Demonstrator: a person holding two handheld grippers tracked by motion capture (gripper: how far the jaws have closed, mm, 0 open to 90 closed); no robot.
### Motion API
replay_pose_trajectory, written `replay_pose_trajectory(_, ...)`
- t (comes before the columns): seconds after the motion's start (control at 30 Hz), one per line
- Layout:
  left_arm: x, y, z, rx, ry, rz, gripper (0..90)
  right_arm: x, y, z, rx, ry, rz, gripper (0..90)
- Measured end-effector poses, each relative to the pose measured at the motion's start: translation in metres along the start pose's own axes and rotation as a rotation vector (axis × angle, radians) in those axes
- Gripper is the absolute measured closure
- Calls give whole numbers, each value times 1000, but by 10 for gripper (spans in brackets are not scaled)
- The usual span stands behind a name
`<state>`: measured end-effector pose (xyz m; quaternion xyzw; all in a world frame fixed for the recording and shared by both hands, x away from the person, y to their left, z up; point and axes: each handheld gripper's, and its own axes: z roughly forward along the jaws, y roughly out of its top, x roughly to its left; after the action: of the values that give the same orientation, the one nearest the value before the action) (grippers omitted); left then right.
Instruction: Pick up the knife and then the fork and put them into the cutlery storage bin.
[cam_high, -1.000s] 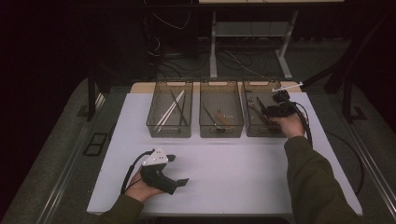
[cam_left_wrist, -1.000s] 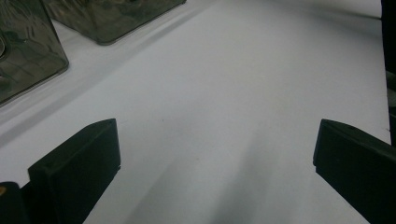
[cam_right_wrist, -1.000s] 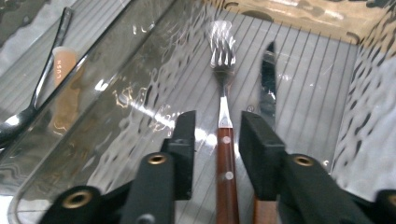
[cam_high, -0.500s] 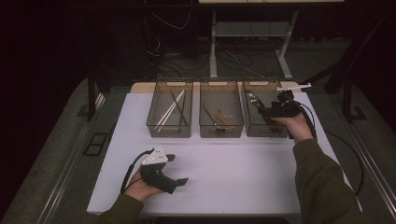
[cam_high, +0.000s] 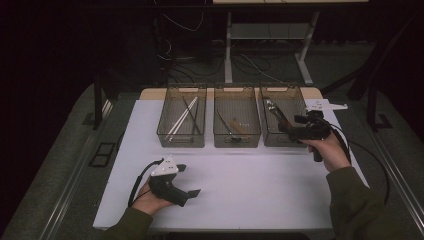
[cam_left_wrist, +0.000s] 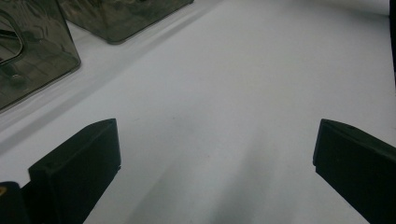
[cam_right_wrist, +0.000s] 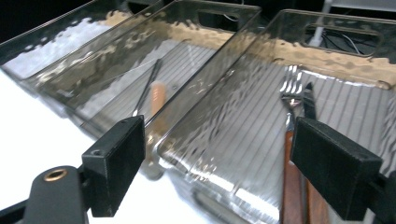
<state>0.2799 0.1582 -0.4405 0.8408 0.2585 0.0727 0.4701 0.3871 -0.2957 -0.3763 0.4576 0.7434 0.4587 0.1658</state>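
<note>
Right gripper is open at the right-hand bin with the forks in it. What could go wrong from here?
1. The right gripper sits at the near wall of the right bin; pushing on could knock or shove the bin across the table.
2. The fork lies close beside a second wooden-handled piece, so the open jaws may catch both.
3. The cable trails along the table's right edge and could snag.

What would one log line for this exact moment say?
right tongs: open, at right bin | fork: lying inside bin | left tongs: open, low over white table, holding nothing
</note>
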Motion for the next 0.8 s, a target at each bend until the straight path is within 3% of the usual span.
replay_pose_trajectory(0.5,-2,0,-1,1,1,0,0,35,-41,-24,-35,102,-117,150)
replay_pose_trajectory(0.8,-3,0,-1,-5,1,-4,0,48,-65,-33,-40,141,-153,150)
